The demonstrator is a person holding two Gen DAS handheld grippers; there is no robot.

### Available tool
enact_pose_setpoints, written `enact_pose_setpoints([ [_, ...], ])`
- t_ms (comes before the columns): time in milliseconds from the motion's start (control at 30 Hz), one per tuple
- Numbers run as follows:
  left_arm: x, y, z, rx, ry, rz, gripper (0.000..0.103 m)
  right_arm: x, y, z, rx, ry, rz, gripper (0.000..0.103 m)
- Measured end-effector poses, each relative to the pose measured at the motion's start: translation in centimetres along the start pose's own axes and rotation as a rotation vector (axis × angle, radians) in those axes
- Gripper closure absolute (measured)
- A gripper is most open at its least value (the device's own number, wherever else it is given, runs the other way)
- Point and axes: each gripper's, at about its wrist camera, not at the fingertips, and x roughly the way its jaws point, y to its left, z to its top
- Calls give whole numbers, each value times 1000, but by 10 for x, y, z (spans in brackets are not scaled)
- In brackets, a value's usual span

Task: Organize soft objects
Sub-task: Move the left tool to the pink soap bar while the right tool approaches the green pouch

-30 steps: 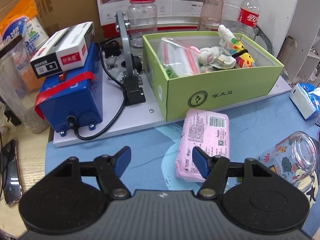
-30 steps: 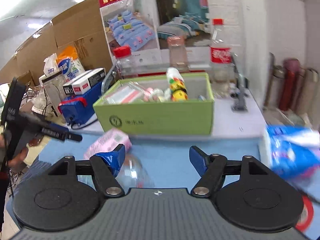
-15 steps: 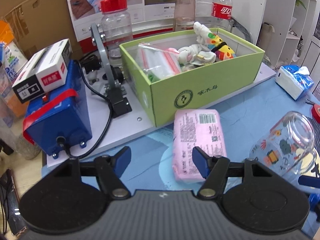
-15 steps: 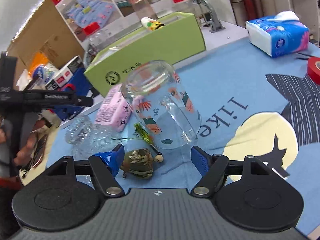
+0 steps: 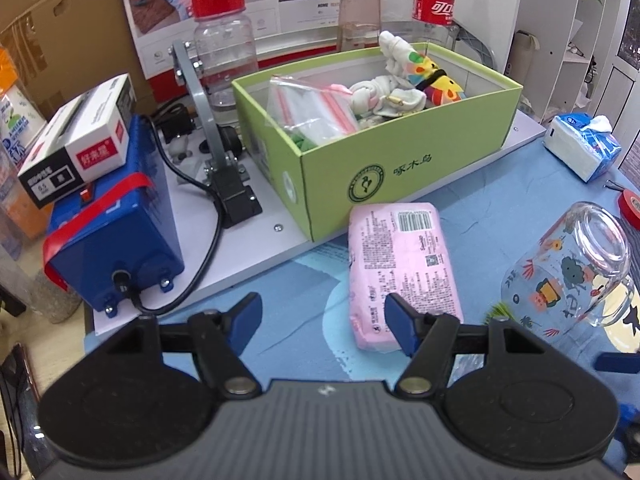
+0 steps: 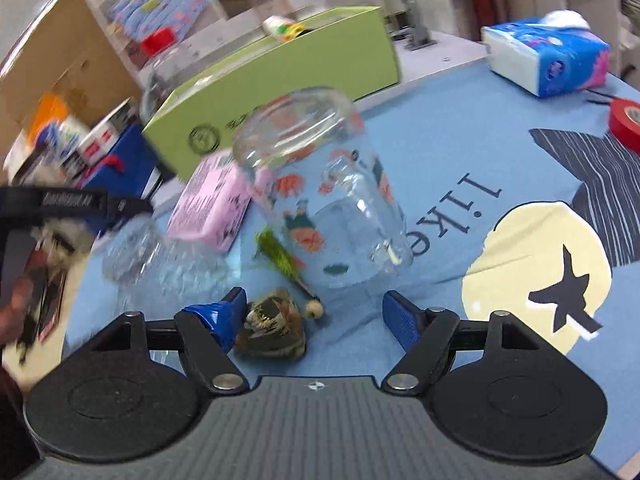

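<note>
Since half a second ago the right gripper (image 6: pixel 316 316) has dropped lower toward the small brown plush pouch (image 6: pixel 272 330), which now lies just inside its left blue fingertip (image 6: pixel 224 316); the left wrist view has barely shifted.

From the left wrist, the left gripper (image 5: pixel 324 320) hangs wide open over the blue tablecloth (image 5: pixel 288 312), holding nothing. Its right fingertip (image 5: pixel 400 326) overlaps the near end of the pink tissue pack (image 5: pixel 400 264), which lies flat just in front of the green box (image 5: pixel 400 160). That box holds a zip bag (image 5: pixel 308 112), knotted white socks (image 5: pixel 380 98) and a colourful plush toy (image 5: pixel 436 80). An overturned printed glass mug (image 5: pixel 572 272) stands to the right, and a blue power unit (image 5: pixel 116 236) sits to the left.

From the right wrist, the jaws are spread apart and empty. A green tassel with a wooden bead (image 6: pixel 288 264) lies between the pouch and the glass mug (image 6: pixel 320 192). The pink tissue pack (image 6: pixel 212 204) sits behind, and a blue-white tissue packet (image 6: pixel 548 56) lies at far right.
</note>
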Motion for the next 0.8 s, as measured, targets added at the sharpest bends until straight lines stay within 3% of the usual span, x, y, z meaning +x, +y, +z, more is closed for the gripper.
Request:
enact_pose_setpoints([
  [67,0,3,-1,-8,1,13,36,-20,-8,-3,-79,29,-51,41],
  [167,2,8,0,-41,12,23,36,-55,-20,3,-159,-92,-265,39],
  [233,4,8,1,-58,23,28,36,-66,-17,4,-177,-124,-225,39],
  [333,5,6,0,-65,37,38,36,-53,5,-5,-247,-91,-90,40],
  [433,3,3,-1,-58,45,53,36,-25,25,-16,-328,-42,-70,40],
  [567,6,-1,4,-46,60,45,36,-13,15,-23,-388,6,-139,39],
  [700,23,-14,18,-27,98,-26,36,-28,-25,-7,-286,-49,-237,39],
  [800,44,-27,33,12,133,-43,36,-40,-43,0,-234,-80,-208,39],
])
